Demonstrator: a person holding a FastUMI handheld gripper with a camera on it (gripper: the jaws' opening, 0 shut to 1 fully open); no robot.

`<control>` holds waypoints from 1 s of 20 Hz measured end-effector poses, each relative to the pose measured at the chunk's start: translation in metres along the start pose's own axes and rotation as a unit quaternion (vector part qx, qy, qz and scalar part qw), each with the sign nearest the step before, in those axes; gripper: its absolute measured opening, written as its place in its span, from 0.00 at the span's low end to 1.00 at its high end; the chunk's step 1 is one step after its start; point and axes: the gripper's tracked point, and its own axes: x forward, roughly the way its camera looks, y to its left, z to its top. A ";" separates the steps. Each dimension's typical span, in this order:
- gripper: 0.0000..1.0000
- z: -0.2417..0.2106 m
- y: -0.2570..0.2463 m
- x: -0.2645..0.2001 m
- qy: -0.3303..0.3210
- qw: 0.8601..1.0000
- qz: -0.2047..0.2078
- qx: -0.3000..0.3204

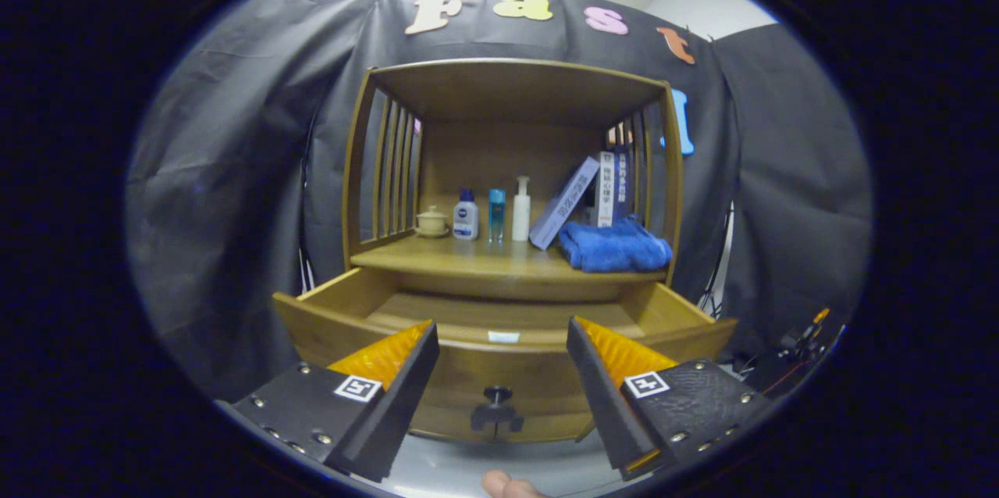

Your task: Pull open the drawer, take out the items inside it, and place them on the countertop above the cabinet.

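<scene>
Fingertip: a person's fingertip (506, 485) shows nearest of all, low between the two fingers.
Hand-held gripper: the hand-held gripper (503, 342) has its fingers spread wide with nothing between them, touching nothing; it hangs in front of the cabinet.
Knob: a dark knob (497, 407) sits on the drawer front, in the gap between the fingers and just below their tips.
Drawer: the drawer (499, 361) is pulled out toward the hand-held gripper, its front panel right ahead of the fingertips; a small pale label (503, 336) sits on the top edge of the front, midway between the tips.
Drawer inside: the part of the wooden floor that can be seen past the front panel is bare; the nearest strip is hidden behind the panel.
Desk: the desk (468, 260) above the drawer lies beyond the fingertips, inside an open wooden cabinet (511, 80) with slatted sides.
On the desk, right: a folded blue towel (615, 247) lies at the front right, beyond the right finger.
On the desk, rear: from left, a small lidded cup (431, 222), a blue-capped white bottle (466, 215), a slim blue bottle (496, 214) and a white pump bottle (521, 209) stand in a row near the back.
Books: a book (563, 204) leans right against upright books (611, 187) behind the towel.
</scene>
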 end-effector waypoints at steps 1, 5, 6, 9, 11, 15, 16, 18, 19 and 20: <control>0.98 0.009 0.002 0.007 -0.001 1.000 0.003 -0.005; 0.97 0.032 0.009 0.047 0.029 0.999 0.027 -0.018; 0.97 0.034 0.012 0.060 0.044 0.998 0.034 -0.009; 0.98 0.014 0.025 0.097 0.141 0.988 0.053 0.033; 0.98 -0.008 0.031 0.113 0.226 0.971 0.063 0.050; 0.98 -0.075 0.036 0.133 0.363 0.929 0.047 0.048; 0.99 -0.088 0.036 0.137 0.387 0.920 0.039 0.052; 0.98 -0.115 0.037 0.147 0.436 0.897 0.034 0.061; 0.98 -0.122 0.037 0.151 0.442 0.894 0.024 0.062; 0.97 -0.129 0.031 0.157 0.449 0.892 0.009 0.047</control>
